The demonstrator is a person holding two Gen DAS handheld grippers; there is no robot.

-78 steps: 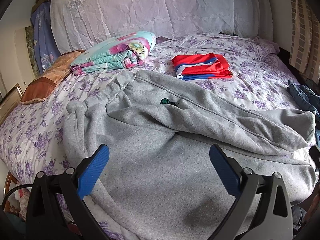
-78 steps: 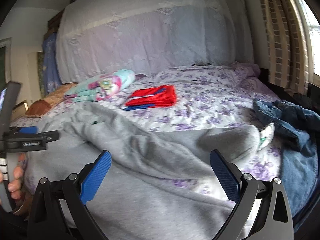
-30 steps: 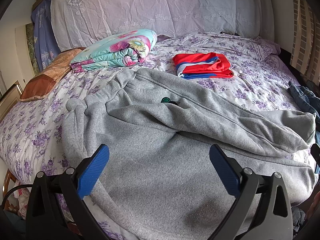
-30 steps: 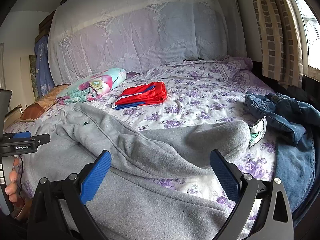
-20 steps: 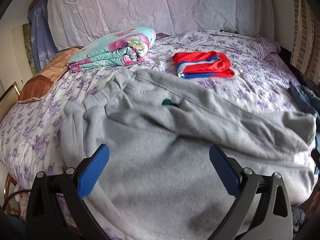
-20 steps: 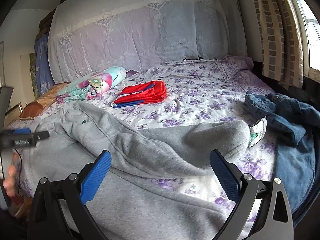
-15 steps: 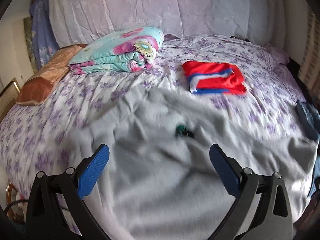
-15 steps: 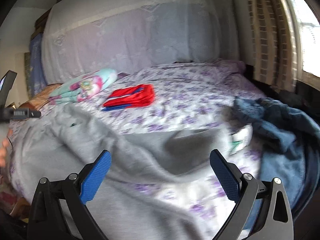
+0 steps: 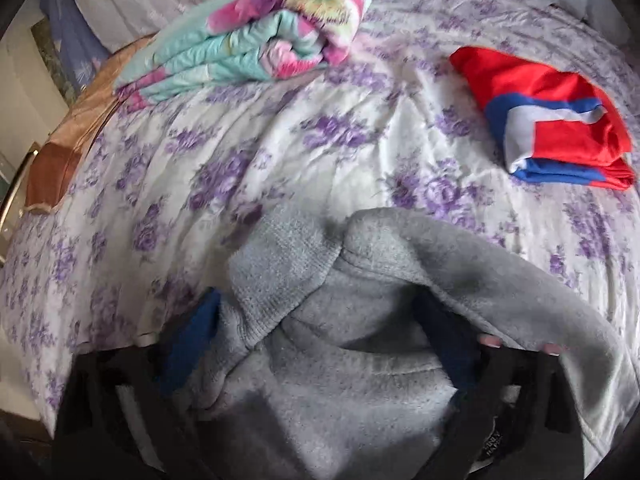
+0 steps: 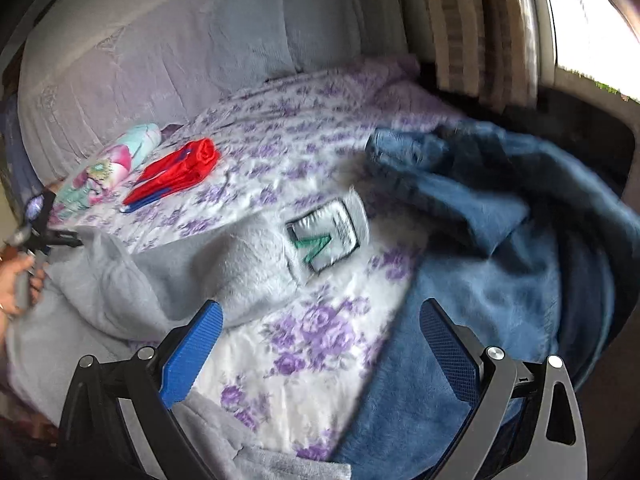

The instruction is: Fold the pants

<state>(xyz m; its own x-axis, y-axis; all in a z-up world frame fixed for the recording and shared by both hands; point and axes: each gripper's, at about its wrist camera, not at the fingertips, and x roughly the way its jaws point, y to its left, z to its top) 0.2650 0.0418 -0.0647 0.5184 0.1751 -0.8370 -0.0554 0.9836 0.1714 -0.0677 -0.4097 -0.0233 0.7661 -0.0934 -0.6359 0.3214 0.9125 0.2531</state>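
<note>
Grey sweatpants [image 9: 360, 380] lie across the near part of the floral bed [image 9: 280, 140]. In the left wrist view their ribbed edge [image 9: 280, 268] is bunched between the jaws of my left gripper [image 9: 320, 332]. Those jaws are closing but still stand wide, and cloth drapes over the right finger. In the right wrist view the other end of the pants [image 10: 224, 264] shows a white label with a green mark [image 10: 322, 236]. My right gripper [image 10: 320, 354] hangs open just short of it, over bare sheet, with nothing between its pads.
A folded red, white and blue garment [image 9: 552, 120] and a rolled floral quilt [image 9: 248, 36] lie farther up the bed. Blue jeans [image 10: 500, 240] are heaped at the bed's right side, beside the right gripper. A hand [image 10: 16, 284] holds the left gripper at the far left.
Both grippers moved forward and down over the bed. The left reached the pants' ribbed edge, which now sits between its jaws. The right swung towards the labelled end and the jeans.
</note>
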